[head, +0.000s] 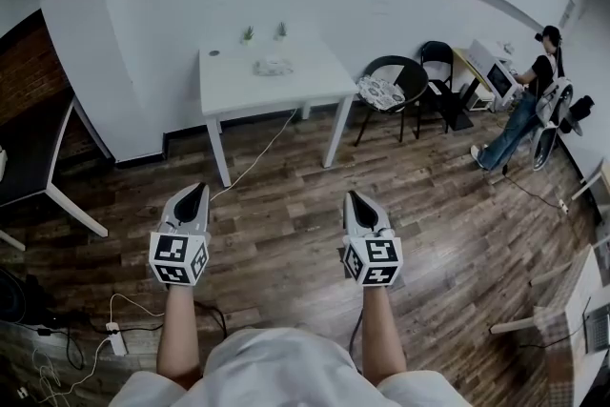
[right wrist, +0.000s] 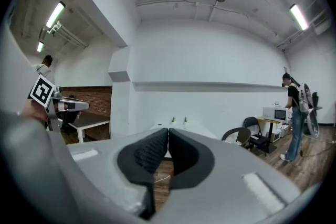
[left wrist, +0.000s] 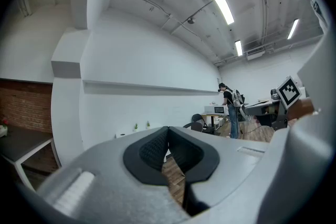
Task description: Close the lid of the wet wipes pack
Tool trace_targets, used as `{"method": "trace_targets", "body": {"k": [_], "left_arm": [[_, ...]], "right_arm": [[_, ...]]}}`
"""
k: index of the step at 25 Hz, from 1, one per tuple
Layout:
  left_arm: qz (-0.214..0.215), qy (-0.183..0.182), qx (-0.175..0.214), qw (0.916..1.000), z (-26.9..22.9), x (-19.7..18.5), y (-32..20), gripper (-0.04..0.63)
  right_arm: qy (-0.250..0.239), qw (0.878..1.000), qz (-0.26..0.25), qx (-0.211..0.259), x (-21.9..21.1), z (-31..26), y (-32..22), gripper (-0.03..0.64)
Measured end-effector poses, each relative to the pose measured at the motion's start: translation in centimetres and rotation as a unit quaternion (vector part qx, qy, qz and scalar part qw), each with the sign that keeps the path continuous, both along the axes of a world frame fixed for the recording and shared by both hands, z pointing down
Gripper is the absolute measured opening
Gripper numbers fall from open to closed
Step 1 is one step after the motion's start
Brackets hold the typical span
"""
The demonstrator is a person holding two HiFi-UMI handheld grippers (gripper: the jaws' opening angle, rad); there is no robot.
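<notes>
The wet wipes pack (head: 274, 67) lies on a white table (head: 229, 86) across the room, by the far wall. I cannot tell how its lid stands from here. My left gripper (head: 193, 193) is held level over the wood floor, far short of the table, jaws shut and empty. My right gripper (head: 357, 199) hangs beside it at the same height, also shut with nothing between the pads. In the left gripper view the left gripper (left wrist: 168, 131) has its pads meeting at the tips. In the right gripper view the right gripper (right wrist: 168, 132) has its pads pressed together; the table (right wrist: 197, 128) shows behind them.
Two small plants (head: 263, 32) stand at the table's back edge. Black chairs (head: 405, 86) stand right of the table, a person (head: 529, 100) beyond them by a desk. A dark table (head: 33, 157) stands at left. Cables and a power strip (head: 116, 338) lie on the floor.
</notes>
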State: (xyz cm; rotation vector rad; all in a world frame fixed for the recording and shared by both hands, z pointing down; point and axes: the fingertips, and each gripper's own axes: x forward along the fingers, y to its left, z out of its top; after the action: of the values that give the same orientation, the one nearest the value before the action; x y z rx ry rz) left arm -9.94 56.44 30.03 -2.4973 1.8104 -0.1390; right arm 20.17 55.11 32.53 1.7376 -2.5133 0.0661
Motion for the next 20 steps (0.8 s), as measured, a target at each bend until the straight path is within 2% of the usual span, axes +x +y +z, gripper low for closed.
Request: {"method": "trace_targets", "body": {"k": [2, 3, 6, 8, 20], "left_arm": [[0.001, 0.0, 0.0, 1.0, 0.0, -0.1, -0.1, 0.008], [0.001, 0.0, -0.001, 1.0, 0.1, -0.2, -0.1, 0.008], [0.002, 0.001, -0.003, 1.0, 0.1, -0.5, -0.1, 0.008], [0.003, 0.002, -0.003, 1.0, 0.2, -0.8, 0.0, 0.008], [0.015, 0.007, -0.002, 0.9999, 0.6, -3.3, 1.3, 0.008]], "right_arm": [[-0.002, 1.0, 0.0, -0.002, -0.1, 0.1, -0.1, 0.011], [-0.002, 1.0, 0.001, -0.002, -0.2, 0.1, -0.1, 0.04], [0.0, 1.0, 0.005, -0.003, -0.4, 0.0, -0.2, 0.057], [0.0, 1.0, 0.006, -0.004, -0.7, 0.0, -0.2, 0.091], [-0.004, 1.0, 0.008, -0.006, -3.8, 0.1, 1.4, 0.092]]}}
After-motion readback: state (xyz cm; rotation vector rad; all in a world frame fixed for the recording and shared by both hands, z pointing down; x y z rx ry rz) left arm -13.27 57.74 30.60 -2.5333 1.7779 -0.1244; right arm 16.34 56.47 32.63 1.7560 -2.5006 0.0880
